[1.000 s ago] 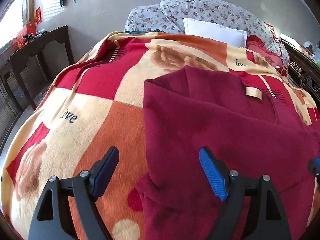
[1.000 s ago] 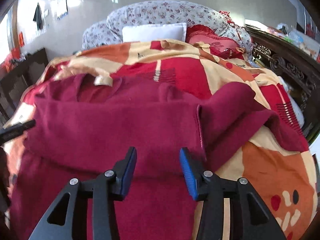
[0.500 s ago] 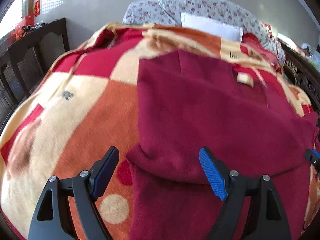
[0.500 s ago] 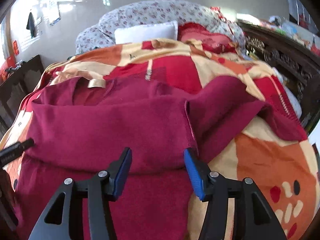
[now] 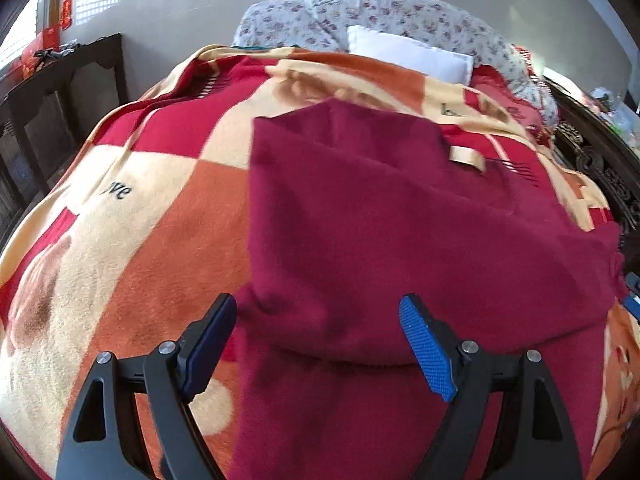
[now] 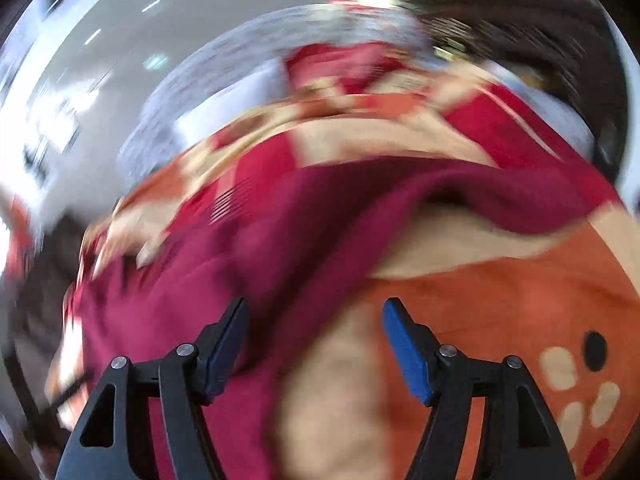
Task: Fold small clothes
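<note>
While spread wide over the dark red top (image 5: 400, 232) on the bed, both grippers' fingers (image 5: 426, 354) (image 6: 406, 354) gripping nothing.

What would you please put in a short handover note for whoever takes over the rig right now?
Left gripper: open, empty, over the near left part of the maroon garment.
Right gripper: open, empty, at the garment's right edge; that view is blurred.
Garment lies on the patterned blanket, one fold already laid across it, tan neck label showing.
Left: probably fold in the loose right sleeve, then finish folding.
</note>
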Demonstrator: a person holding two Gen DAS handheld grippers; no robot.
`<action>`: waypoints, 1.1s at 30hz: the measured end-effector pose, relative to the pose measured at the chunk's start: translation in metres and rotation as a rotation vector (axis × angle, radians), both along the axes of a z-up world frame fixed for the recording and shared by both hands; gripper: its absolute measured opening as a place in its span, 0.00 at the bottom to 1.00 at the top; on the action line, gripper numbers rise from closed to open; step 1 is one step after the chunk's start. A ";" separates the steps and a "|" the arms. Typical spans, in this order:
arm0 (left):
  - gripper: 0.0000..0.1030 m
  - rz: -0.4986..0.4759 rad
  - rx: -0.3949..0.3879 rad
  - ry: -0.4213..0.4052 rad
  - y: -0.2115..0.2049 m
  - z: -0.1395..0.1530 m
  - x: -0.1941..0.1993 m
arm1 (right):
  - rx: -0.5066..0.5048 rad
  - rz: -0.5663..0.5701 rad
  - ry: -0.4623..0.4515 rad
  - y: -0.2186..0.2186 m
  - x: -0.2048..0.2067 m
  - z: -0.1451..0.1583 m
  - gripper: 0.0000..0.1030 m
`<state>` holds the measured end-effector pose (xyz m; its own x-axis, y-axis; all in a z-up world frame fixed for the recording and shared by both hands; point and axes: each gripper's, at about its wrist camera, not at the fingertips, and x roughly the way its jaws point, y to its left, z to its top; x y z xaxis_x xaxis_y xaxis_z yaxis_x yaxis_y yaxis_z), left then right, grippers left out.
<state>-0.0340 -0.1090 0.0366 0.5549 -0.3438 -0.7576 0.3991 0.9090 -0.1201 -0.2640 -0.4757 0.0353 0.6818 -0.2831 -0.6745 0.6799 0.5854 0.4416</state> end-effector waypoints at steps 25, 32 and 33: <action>0.82 0.001 0.047 -0.021 0.004 0.000 0.004 | -0.042 -0.347 -0.222 -0.140 -0.105 0.018 0.07; 0.82 0.035 -0.013 -0.011 0.023 0.010 0.006 | -0.225 -0.264 -0.343 -0.103 -0.127 0.130 0.07; 0.82 0.034 -0.022 -0.007 0.024 0.011 0.005 | -0.243 -0.234 -0.341 -0.094 -0.122 0.139 0.07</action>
<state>-0.0286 -0.0849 0.0475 0.5720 -0.3413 -0.7459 0.3687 0.9193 -0.1379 -0.3864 -0.5700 0.1746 0.7518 -0.5774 -0.3184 0.6459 0.5478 0.5317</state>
